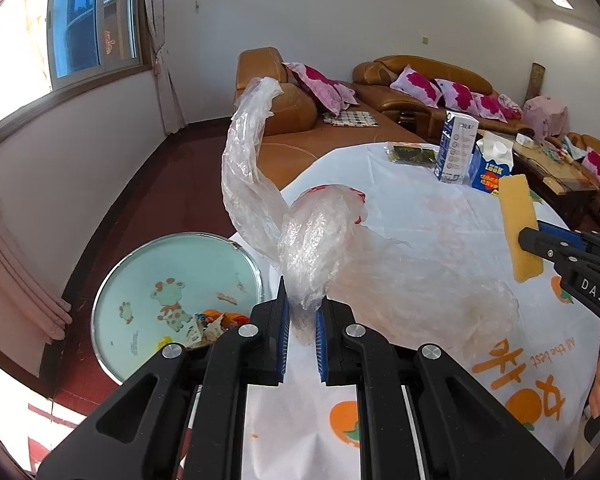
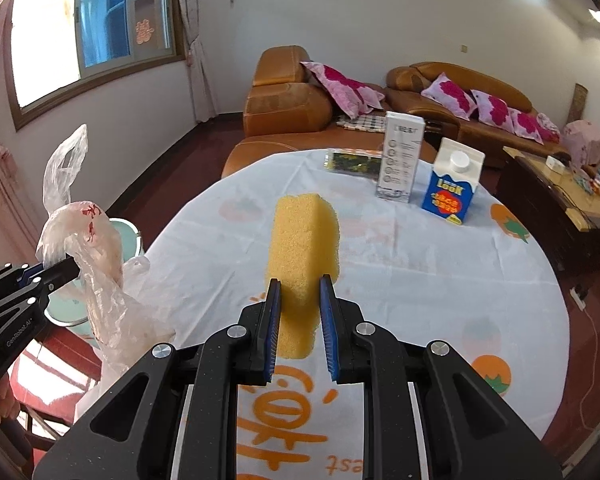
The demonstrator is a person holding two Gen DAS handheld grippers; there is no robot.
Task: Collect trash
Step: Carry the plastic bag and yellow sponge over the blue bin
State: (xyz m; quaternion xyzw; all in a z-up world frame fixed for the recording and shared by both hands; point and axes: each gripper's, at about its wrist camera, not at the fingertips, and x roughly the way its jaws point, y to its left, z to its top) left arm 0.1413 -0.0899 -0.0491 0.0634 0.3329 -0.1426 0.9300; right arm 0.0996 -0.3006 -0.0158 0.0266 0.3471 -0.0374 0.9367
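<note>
A crumpled clear plastic bag (image 1: 312,248) with red print is pinched in my left gripper (image 1: 303,312), which is shut on it; its handle sticks up and the rest trails onto the white tablecloth (image 1: 420,216). The same bag (image 2: 96,256) shows at the left of the right wrist view, held by the left gripper (image 2: 70,268). My right gripper (image 2: 300,296) is shut on a yellow sponge (image 2: 304,248), lifted above the table. In the left wrist view the sponge (image 1: 518,224) hangs at the right in the right gripper (image 1: 528,240).
A pale green bin (image 1: 172,280) with scraps inside stands on the floor left of the table. At the far side of the table stand a tall white box (image 2: 400,156), a blue milk carton (image 2: 452,184) and a dark snack packet (image 2: 352,160). Brown sofas lie behind.
</note>
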